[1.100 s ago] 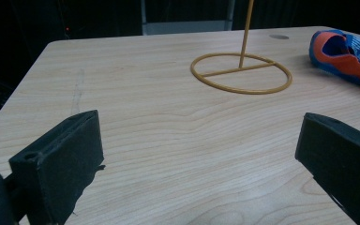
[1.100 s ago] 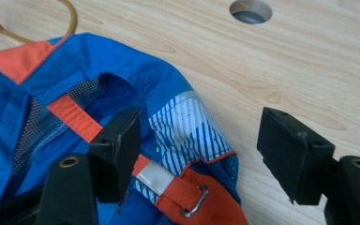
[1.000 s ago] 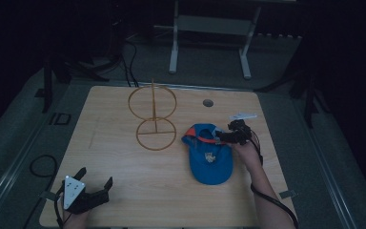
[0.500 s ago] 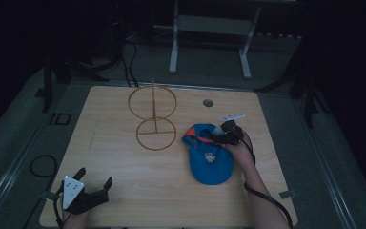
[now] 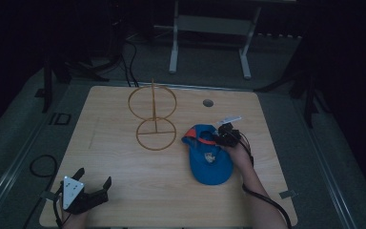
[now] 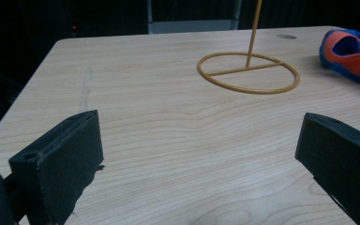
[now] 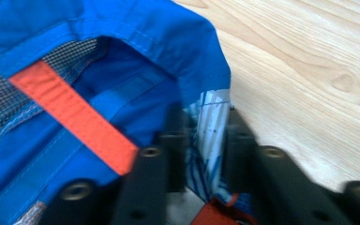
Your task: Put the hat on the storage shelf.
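Left gripper [image 5: 94, 193] at the table's [image 5: 114, 162] near-left corner, jaws wide apart, holding nothing. Wire stand [image 5: 154, 119] upright mid-table, bare. Blue cap [image 5: 209, 155] lies right of it, just beside the base ring. Right gripper [image 5: 225, 137] pinches the cap's rim, jaws closed on the fabric. Likely step: grasp made, lift pending. Next: raise the cap clear and carry it toward the stand.

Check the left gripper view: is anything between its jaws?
No. The left gripper has its jaws spread wide over bare table, with the wire stand and cap farther off.
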Tool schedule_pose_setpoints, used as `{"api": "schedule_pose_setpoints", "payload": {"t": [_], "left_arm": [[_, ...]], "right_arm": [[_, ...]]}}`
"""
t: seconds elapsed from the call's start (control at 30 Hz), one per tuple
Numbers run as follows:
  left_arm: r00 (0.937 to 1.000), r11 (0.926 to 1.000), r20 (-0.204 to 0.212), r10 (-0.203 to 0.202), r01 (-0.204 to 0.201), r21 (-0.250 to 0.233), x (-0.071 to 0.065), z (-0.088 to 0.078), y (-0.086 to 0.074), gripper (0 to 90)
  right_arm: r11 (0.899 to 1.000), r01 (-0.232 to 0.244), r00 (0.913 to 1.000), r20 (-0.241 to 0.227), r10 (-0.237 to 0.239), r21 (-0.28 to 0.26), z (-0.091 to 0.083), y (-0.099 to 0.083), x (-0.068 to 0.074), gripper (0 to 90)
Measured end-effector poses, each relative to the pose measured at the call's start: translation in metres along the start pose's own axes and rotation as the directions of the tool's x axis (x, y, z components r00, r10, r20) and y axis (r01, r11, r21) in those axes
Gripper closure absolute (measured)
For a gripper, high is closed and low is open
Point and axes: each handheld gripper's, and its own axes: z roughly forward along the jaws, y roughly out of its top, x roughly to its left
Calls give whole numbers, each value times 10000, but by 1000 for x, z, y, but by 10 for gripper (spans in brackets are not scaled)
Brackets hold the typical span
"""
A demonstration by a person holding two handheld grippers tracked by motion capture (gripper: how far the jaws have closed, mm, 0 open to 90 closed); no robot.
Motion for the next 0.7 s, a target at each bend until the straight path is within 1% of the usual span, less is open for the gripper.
{"api": "schedule_pose_setpoints", "payload": {"t": [0.03, 0.07, 0.13, 0.2, 0.23, 0.27, 0.3, 0.37, 0.47, 0.53, 0.67, 0.7], "left_arm": [[10000, 10000, -44, 14, -14, 2, 0, 0, 0, 14], [10000, 10000, 1, -5, 5, -17, 0, 0, 0, 14], [10000, 10000, 10, -9, 9, -21, 0, -1, 0, 14], [10000, 10000, 8, -32, 32, -30, 1, -1, 0, 14], [10000, 10000, -49, -69, 69, -58, 1, -1, 0, 14], [9999, 9999, -92, -87, 86, -84, 1, -2, 1, 14], [9999, 9999, -141, -54, 53, -86, 1, -2, 1, 14], [9997, 10000, -249, 29, -28, 5, 0, -2, 1, 14], [9997, 9997, -193, 164, -160, 175, -2, -1, 1, 14], [9997, 9996, -107, 209, -207, 192, -4, 0, 1, 14], [9992, 9991, -138, 368, -365, 230, -8, 0, 3, 14], [9993, 9991, -162, 341, -337, 242, -9, 0, 3, 14]], "right_arm": [[10000, 77, 10000, 22, -77, -23, 0, 0, 1, 823], [9999, 117, 9999, 71, -116, -50, 0, -1, 3, 835], [10000, -12, 10000, 80, 12, -75, 0, -1, 4, 849], [9997, -237, 9997, 9, 237, -24, -1, -1, 3, 860], [9997, -237, 9997, 55, 238, -12, -1, -1, 4, 864], [9997, -236, 9996, 149, 237, -87, -3, -1, 4, 866], [9993, -318, 9994, 132, 320, -183, -5, -2, 4, 867], [9981, -425, 9990, 106, 430, -447, -10, -2, 4, 871], [9954, -457, 9989, 95, 467, -845, -24, 0, 2, 874], [9938, -450, 9989, 72, 459, -1018, -33, 3, 1, 875], [9903, -99, 9999, 98, 114, -1387, -51, 11, 5, 876], [9892, -41, 10000, 54, 49, -1464, -56, 14, 7, 876]]}}
